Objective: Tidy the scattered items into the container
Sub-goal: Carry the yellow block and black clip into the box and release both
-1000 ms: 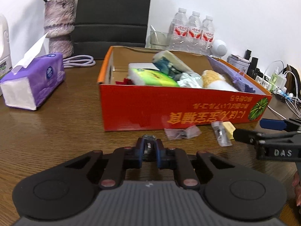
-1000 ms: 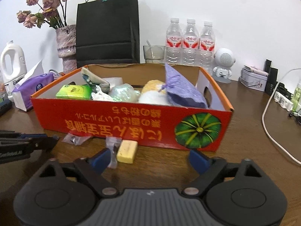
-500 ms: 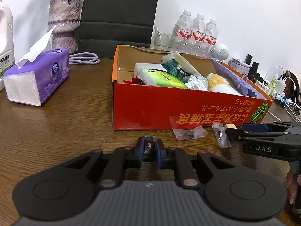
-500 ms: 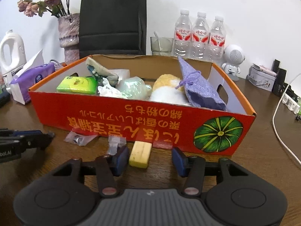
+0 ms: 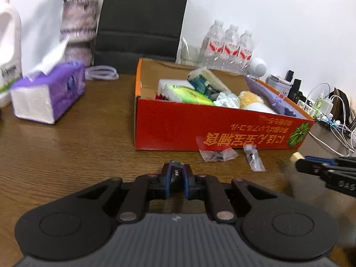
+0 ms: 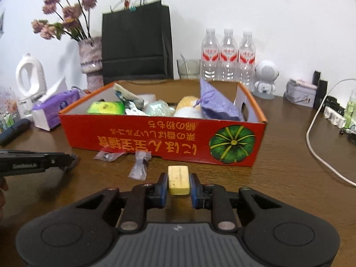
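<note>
A red cardboard box [image 6: 84,131] [image 5: 169,129] holds several items. In front of it on the wooden table lie two small clear plastic bags [image 6: 106,155] [image 6: 140,166], also in the left wrist view [image 5: 217,154] [image 5: 253,160]. A yellow block [image 6: 178,178] sits between the blue pads of my right gripper [image 6: 178,184], whose jaws are closing and touch its sides. From the left wrist view the right gripper [image 5: 299,163] enters at the right edge with the block [image 5: 295,156] at its tip. My left gripper [image 5: 176,171] is shut on a small dark item [image 5: 175,163]; it also shows at the left [image 6: 69,158].
A purple tissue pack [image 5: 49,93], a vase [image 6: 91,62], a black paper bag [image 6: 135,44] and water bottles [image 6: 228,55] stand around the box. A white cable [image 6: 322,160] crosses the table on the right, near a power strip [image 6: 333,115].
My right gripper came forward around the yellow block and its jaws went from wide apart to closed against the block. The left gripper stayed shut on its small item.
</note>
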A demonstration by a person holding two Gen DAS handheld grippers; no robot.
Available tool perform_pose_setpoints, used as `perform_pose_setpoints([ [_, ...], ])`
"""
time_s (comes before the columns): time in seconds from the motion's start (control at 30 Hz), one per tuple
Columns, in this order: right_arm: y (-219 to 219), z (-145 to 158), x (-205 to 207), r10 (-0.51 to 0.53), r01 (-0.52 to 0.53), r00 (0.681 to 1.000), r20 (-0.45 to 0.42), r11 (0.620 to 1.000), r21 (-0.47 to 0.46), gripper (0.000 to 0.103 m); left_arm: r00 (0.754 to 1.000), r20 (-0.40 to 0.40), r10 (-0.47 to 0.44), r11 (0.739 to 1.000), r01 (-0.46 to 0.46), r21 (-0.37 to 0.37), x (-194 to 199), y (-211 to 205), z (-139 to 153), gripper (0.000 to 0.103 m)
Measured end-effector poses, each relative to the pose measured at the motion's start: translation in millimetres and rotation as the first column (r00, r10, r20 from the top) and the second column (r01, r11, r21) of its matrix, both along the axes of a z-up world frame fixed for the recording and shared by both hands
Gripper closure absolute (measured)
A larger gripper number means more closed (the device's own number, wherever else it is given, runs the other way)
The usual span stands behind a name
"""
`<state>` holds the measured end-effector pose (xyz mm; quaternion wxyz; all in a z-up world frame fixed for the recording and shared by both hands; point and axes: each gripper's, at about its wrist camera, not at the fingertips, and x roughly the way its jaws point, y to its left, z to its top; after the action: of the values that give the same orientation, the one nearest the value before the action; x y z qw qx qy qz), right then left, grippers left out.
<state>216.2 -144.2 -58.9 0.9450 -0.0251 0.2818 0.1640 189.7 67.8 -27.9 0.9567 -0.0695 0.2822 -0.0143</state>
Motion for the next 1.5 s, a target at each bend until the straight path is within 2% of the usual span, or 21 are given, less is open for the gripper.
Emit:
perform_pose_setpoints([
  [0.27, -15.5, 9.7, -28.2, 0.012, -0.013, 1.0, 0.027, 1.0, 0.027, 0.084, 0.994, 0.088, -0.06, 0.998, 0.061, -0.003, -35.3, -14.3, 26.5, 0.091],
  [0.4, -12.5, 23.1, -19.5, 0.009, -0.012, 0.998, 0.067, 0.999, 0.046, 0.084, 0.982, 0.171, -0.078, 0.997, 0.077, 0.014, -28.3, -20.1, 58.9, 0.091],
  [0.53, 1.3, 55.8, 14.6, 0.029, -0.037, 0.991, 0.131, 0.998, 0.056, 0.084, 0.967, 0.238, -0.092, 0.996, 0.086, 0.035, 3.4, -25.4, 96.8, 0.091],
  [0.63, 17.3, 76.9, 54.4, 0.025, -0.033, 0.99, 0.14, 0.998, 0.052, 0.084, 0.973, 0.218, -0.069, 0.998, 0.065, 0.025, 46.3, -24.1, 112.7, 0.091],
  [0.73, 36.1, 83.3, 95.9, 0.005, -0.009, 0.995, 0.097, 0.999, 0.039, 0.084, 0.985, 0.171, -0.035, 0.998, 0.025, 0.059, 88.4, -24.9, 112.5, 0.091],
  [0.87, 55.7, 71.4, 127.6, -0.026, 0.027, 0.998, 0.05, 1.0, -0.014, 0.084, 0.997, 0.071, -0.007, 0.997, 0.001, 0.081, 127.9, -23.6, 95.7, 0.091],
  [1.0, 58.4, 60.4, 134.6, -0.033, 0.033, 0.999, 0.023, 0.999, -0.008, 0.083, 0.999, 0.025, 0.028, 0.998, -0.029, 0.063, 140.0, -18.2, 85.8, 0.089],
  [1.03, 58.4, 59.4, 135.0, -0.031, 0.032, 0.999, 0.019, 0.999, -0.012, 0.082, 0.999, 0.018, 0.043, 0.998, -0.044, 0.055, 140.4, -15.6, 84.5, 0.084],
  [1.07, 58.2, 59.0, 135.1, -0.03, 0.03, 0.999, 0.016, 0.999, -0.018, 0.079, 0.998, 0.007, 0.054, 0.997, -0.055, 0.046, 141.2, -13.6, 83.8, 0.06],
  [1.1, 57.5, 58.7, 134.1, -0.029, 0.029, 1.0, 0.011, 0.999, -0.021, 0.058, 0.998, -0.002, 0.065, 0.997, -0.064, 0.039, 141.3, -11.8, 83.5, 0.019],
  [1.13, 55.7, 59.0, 132.1, -0.029, 0.029, 1.0, 0.013, 0.999, -0.017, 0.028, 0.997, 0.002, 0.073, 0.997, -0.073, 0.038, 138.9, -10.9, 83.7, 0.008],
  [1.17, 53.7, 59.6, 128.8, -0.029, 0.029, 0.999, 0.026, 0.999, -0.013, 0.015, 0.997, 0.02, 0.079, 0.996, -0.08, 0.051, 134.8, -11.7, 85.1, 0.0],
  [1.2, 52.0, 60.8, 126.0, -0.028, 0.028, 0.999, 0.036, 1.0, -0.011, 0.002, 0.996, 0.038, 0.079, 0.994, -0.082, 0.074, 131.3, -13.8, 87.0, 0.0],
  [1.23, 49.8, 62.0, 122.0, -0.021, 0.021, 0.999, 0.041, 1.0, -0.003, 0.0, 0.996, 0.049, 0.072, 0.992, -0.077, 0.098, 128.2, -16.4, 88.9, 0.0],
  [1.33, 43.5, 65.9, 112.1, 0.013, -0.014, 1.0, 0.028, 1.0, 0.027, 0.0, 0.996, 0.067, 0.058, 0.989, -0.066, 0.135, 118.1, -21.1, 91.5, 0.0],
  [1.5, 39.7, 70.6, 91.3, 0.031, -0.033, 0.998, 0.055, 0.999, 0.027, 0.0, 0.996, 0.067, 0.053, 0.992, -0.06, 0.11, 105.7, -20.1, 93.3, 0.0],
])
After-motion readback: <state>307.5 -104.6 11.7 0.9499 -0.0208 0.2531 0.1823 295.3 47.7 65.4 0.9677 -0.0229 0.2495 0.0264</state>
